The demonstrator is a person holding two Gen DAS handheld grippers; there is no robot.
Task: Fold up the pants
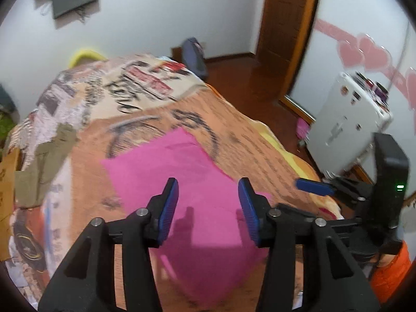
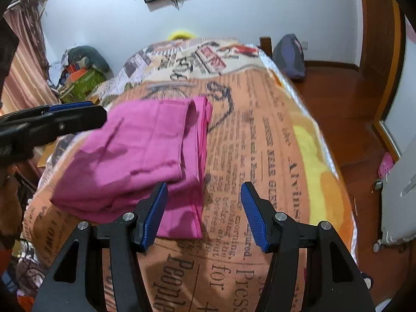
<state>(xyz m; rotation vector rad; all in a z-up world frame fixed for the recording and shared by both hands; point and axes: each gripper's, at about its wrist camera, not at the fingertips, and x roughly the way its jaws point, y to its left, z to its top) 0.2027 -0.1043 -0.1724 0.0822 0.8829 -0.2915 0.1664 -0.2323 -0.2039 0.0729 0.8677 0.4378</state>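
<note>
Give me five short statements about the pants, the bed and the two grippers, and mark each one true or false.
1. The pink pants lie folded on the newspaper-print bedspread. True.
2. The left gripper is clamped on the pants. False: its fingers stand apart above the cloth with nothing between them.
3. The right gripper is open and holds nothing. True.
4. The pants are blue. False: they are pink.
5. An olive-green garment lies on the bed, apart from the pants. True.
</note>
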